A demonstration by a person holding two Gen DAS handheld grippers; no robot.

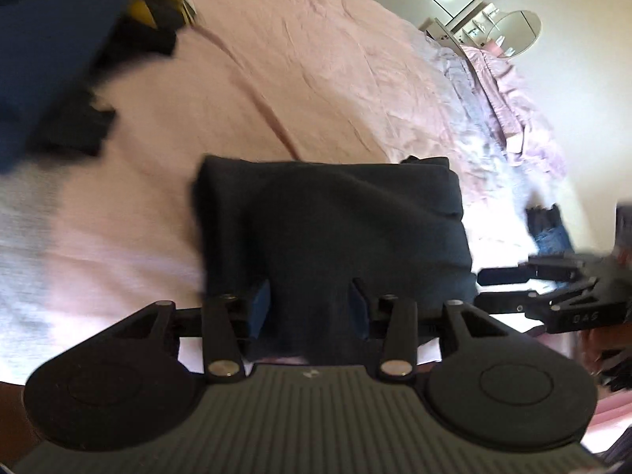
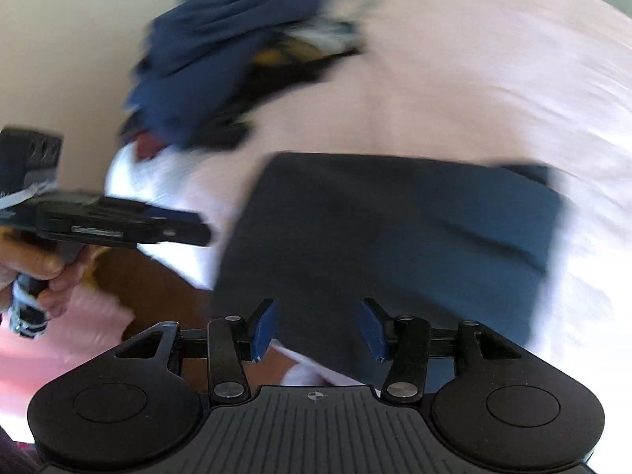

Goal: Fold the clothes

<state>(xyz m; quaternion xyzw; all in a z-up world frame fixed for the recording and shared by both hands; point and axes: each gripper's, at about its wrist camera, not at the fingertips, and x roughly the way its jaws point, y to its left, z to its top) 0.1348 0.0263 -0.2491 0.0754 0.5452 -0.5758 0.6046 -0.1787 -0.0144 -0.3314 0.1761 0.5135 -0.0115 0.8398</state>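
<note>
The left gripper (image 1: pixel 312 300) points down at the near edge of a dark folded garment (image 1: pixel 335 217). Its jaws stand partly apart with cloth between them, and the pads do not appear to press it. The right gripper (image 2: pixel 318 330) hangs over the same garment (image 2: pixel 395 229) at its near edge, jaws fairly wide, nothing clamped. The garment lies flat on a bed with a pale pink sheet (image 1: pixel 316 59). It looks soft, light and limp, likely to sag unless taken by an edge or both corners. A heap of unfolded blue clothes (image 2: pixel 229 39) lies beyond.
</note>
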